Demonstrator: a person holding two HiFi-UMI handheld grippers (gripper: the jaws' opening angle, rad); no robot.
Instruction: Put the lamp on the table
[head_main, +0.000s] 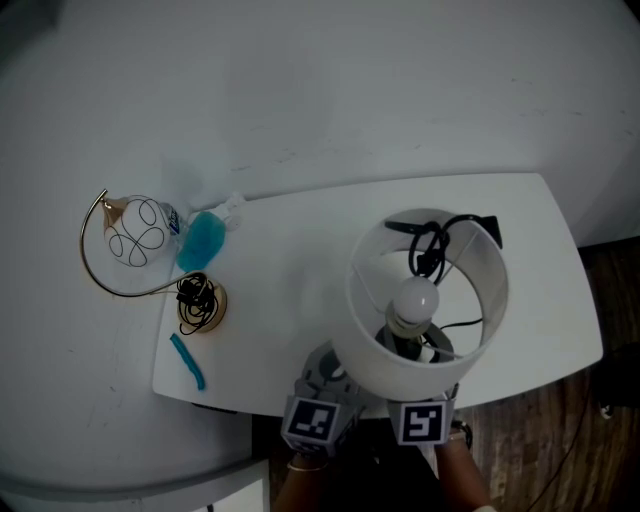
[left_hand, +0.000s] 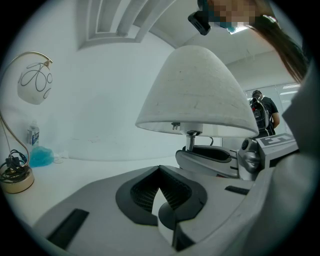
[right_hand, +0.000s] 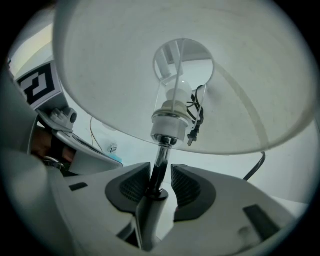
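White tabletop (head_main: 300, 280) against the wall carries the lamp (head_main: 428, 300) upright near its front edge. Your right tongs (right_hand: 161, 182) stand open around its stem (right_hand: 159, 162); left tongs (left_hand: 161, 192) are closed, empty. Placement looks done: back the right straight out.

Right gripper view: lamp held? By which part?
Not held. The lamp has its stem, just below the bulb socket, between the fingers of the right gripper, but they are open, not clamping it.
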